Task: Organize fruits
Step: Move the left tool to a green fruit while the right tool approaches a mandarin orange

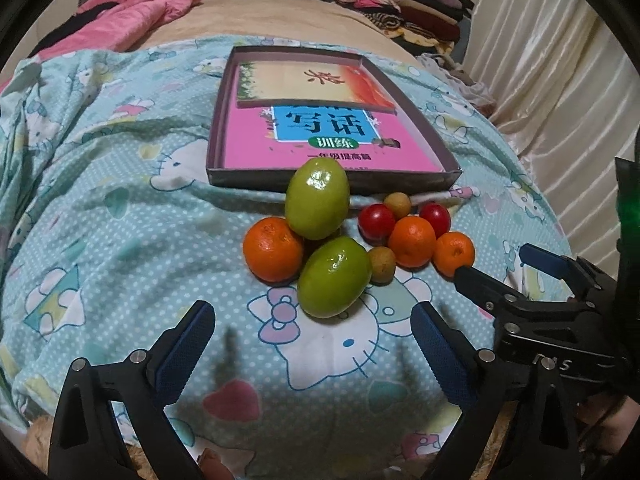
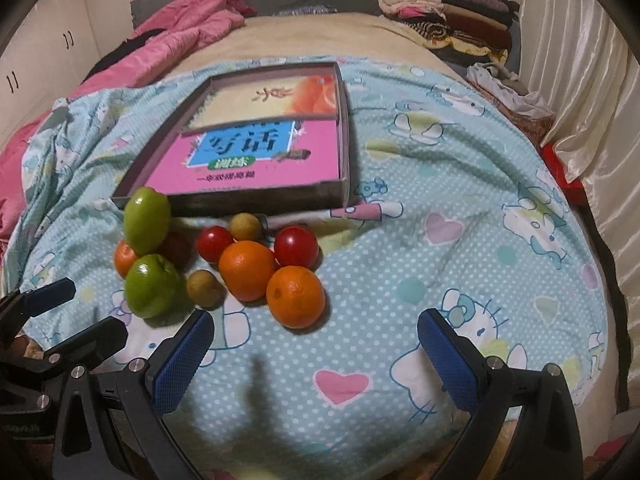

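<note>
The fruits [image 1: 352,240] lie bunched on the sheet [image 1: 120,240], just near of the box [image 1: 332,182]. Left gripper [image 1: 314,344] hangs spread and empty near a green fruit [image 1: 334,278]. Right gripper [image 2: 316,354], also spread and empty, hangs near an orange [image 2: 296,297].

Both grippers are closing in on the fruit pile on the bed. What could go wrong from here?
The fruits lie bunched and touching on soft bedding: gripping the near green fruit with the open left gripper may nudge the small brown fruit or orange rolling. The right gripper, also open, works close beside and could collide.
</note>
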The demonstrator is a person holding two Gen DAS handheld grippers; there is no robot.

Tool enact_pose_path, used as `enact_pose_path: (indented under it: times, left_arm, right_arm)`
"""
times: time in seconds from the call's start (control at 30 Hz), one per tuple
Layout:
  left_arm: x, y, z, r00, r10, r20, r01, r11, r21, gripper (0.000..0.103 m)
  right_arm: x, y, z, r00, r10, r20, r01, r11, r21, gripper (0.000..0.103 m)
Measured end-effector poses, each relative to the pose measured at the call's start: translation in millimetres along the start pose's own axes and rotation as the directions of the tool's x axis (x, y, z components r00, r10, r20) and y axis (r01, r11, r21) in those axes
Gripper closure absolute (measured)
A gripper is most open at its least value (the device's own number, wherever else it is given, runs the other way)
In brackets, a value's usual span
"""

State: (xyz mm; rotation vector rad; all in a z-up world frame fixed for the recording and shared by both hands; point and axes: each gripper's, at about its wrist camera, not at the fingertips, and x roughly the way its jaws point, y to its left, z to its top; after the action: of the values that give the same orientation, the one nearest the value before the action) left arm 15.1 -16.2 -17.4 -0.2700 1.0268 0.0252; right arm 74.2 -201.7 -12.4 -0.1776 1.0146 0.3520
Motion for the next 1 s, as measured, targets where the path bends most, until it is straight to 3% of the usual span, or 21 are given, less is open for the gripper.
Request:
enact_pose_path:
  times: [0.17, 0.33, 0.47, 1.0]
  left_arm:
    - [8, 5, 5, 1.000, -0.026, -0.011, 0.026, 0.999, -0.023, 0.021]
    - [17, -1, 7, 0.999, -0.040, -0.029, 0.040, 0.999, 0.000, 0.031]
    - [21, -7, 7, 0.999, -0.032, -0.028, 0.033, 0.999, 0.033, 0.034]
    - [35, -9, 14, 1.000, -0.011, -0.023, 0.012, 0.998, 0.055, 0.039]
  right_arm:
    - [17, 4, 3, 0.999, -0.007, -0.047, 0.005, 0.999, -0.035, 0.002]
    - [26, 4, 8, 0.998, 0.005, -0.058, -0.007, 0.999, -0.042, 0.016]
    - [32, 1, 8, 0.996, 0.034, -0.083, -0.037, 0.999, -0.029, 0.031]
    - [38, -2, 11, 0.991, 0.114, -0.066, -0.115, 0.993, -0.013, 0.046]
